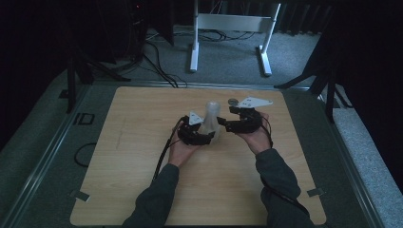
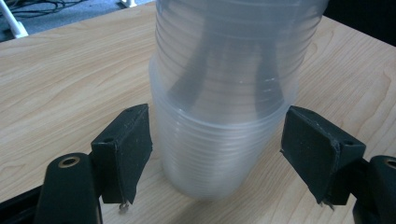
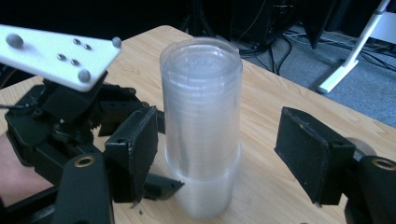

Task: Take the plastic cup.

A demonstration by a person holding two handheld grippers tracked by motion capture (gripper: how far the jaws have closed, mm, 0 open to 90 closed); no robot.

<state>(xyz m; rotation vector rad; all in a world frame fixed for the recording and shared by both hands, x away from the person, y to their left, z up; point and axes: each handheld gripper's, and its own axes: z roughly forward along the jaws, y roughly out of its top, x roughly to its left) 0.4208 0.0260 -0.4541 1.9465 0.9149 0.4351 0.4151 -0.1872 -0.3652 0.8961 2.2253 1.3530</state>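
Observation:
A tall stack of clear plastic cups [image 1: 209,119] stands upright near the middle of the wooden table [image 1: 142,142]. My left gripper [image 1: 202,137] reaches in from the left at the base of the stack. In the left gripper view its jaws [image 2: 217,126] flank the bottom cup [image 2: 210,154] with a thin gap on each side, so it is open. My right gripper [image 1: 227,123] comes in from the right. Its jaws [image 3: 217,135] stand wide apart on either side of the stack [image 3: 201,116], clear of it. The left gripper [image 3: 70,121] also appears behind the stack there.
A small round grey object [image 1: 233,101] lies on the table just behind the right gripper. A white table frame [image 1: 233,28] and cables [image 1: 157,61] are on the carpet beyond the far edge. Dark stands rise at both sides.

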